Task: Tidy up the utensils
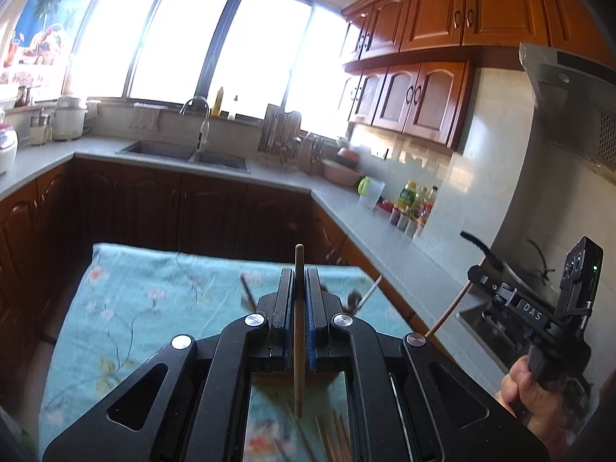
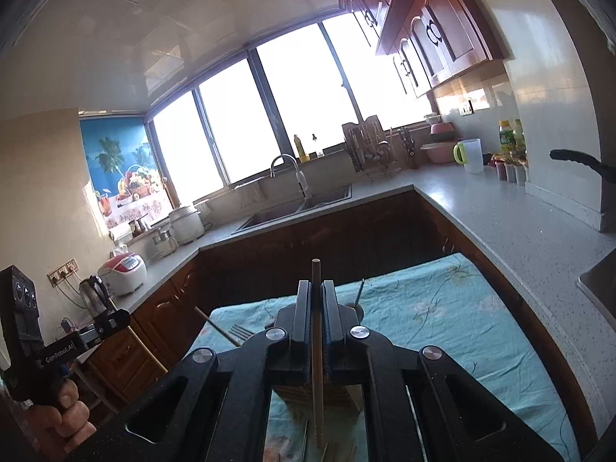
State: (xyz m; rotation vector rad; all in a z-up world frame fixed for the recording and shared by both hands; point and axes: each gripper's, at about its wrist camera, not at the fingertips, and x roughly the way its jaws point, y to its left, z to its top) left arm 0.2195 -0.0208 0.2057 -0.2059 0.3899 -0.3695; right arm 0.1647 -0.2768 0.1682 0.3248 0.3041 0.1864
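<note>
Left wrist view: left gripper (image 1: 299, 281) was clamped on a chopstick (image 1: 298, 331), which stood nearly upright between the blue pads, tip poking above the jaws.
Right wrist view: right gripper (image 2: 316, 296) was clamped on a second chopstick (image 2: 317, 346), also near upright, its lower end hanging below the jaws.
Cross-check: the left camera also caught the right gripper at the far right with its stick slanting down from it, gripped by a hand (image 1: 535, 392).
Surface: a floral cloth (image 1: 154, 300) covered the table beneath both grippers.
Loose pieces: a fork (image 2: 240, 332) and a further stick (image 2: 215, 325) lay on the cloth; more sticks showed, blurred, under the left gripper.
Step in hand: probably carrying the pair off to be grouped; the destination was not visible.
Doing it well: keep both clamps firm, since each stick was pinched near its middle and could pivot; bring the two sticks parallel and level their ends before lowering; set them down beside like pieces, clear of the fork.
Risk: a thin round stick might slip or swing during a quick turn.
</note>
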